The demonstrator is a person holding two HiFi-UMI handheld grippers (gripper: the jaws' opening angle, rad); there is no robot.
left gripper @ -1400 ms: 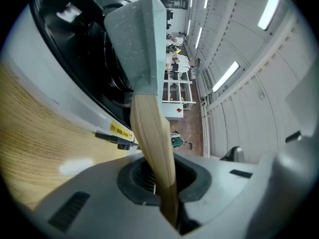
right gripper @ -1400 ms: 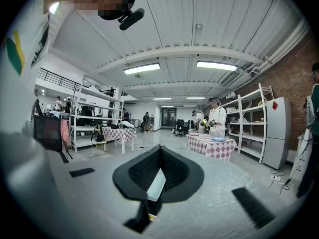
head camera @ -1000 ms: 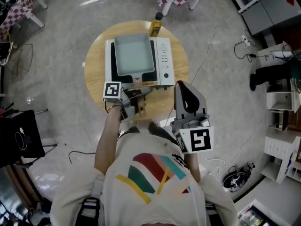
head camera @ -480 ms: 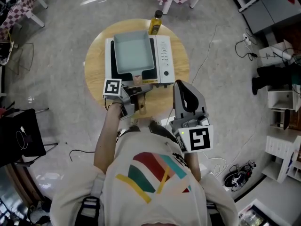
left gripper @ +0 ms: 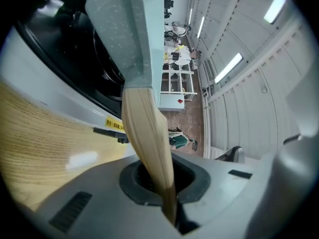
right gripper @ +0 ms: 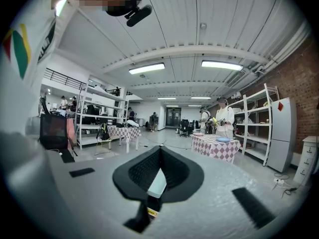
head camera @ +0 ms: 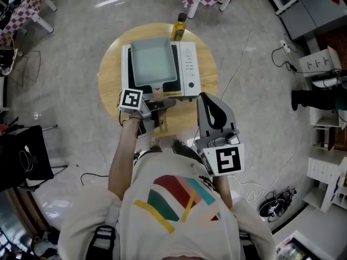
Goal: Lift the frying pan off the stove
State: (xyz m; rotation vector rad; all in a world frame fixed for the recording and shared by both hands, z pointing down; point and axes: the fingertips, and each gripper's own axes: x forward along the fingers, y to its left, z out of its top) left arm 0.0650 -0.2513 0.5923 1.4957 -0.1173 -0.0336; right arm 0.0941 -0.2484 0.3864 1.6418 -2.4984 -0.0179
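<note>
A pale blue-green square frying pan (head camera: 153, 63) sits on the black top of a white stove (head camera: 188, 69) on a round wooden table (head camera: 111, 75). The pan's wooden handle (head camera: 158, 92) points toward me. My left gripper (head camera: 157, 104) is shut on that handle. In the left gripper view the handle (left gripper: 147, 128) runs from the pan (left gripper: 129, 29) down between the pads of the left gripper (left gripper: 167, 203). My right gripper (head camera: 205, 97) hangs just off the table's near right edge. It is shut with nothing held, and in the right gripper view the right gripper (right gripper: 159, 156) has its pads together.
A yellow bottle (head camera: 178, 28) stands behind the stove at the table's far edge. The stove's button panel (head camera: 190, 64) is to the pan's right. A black chair (head camera: 21, 156) is at the left, cables (head camera: 238, 53) lie on the floor, and shelving (head camera: 325, 145) lines the right.
The left gripper has rolled slightly on the handle, and its marker cube sits a little higher. Pan, stove and right gripper stay where they were.
</note>
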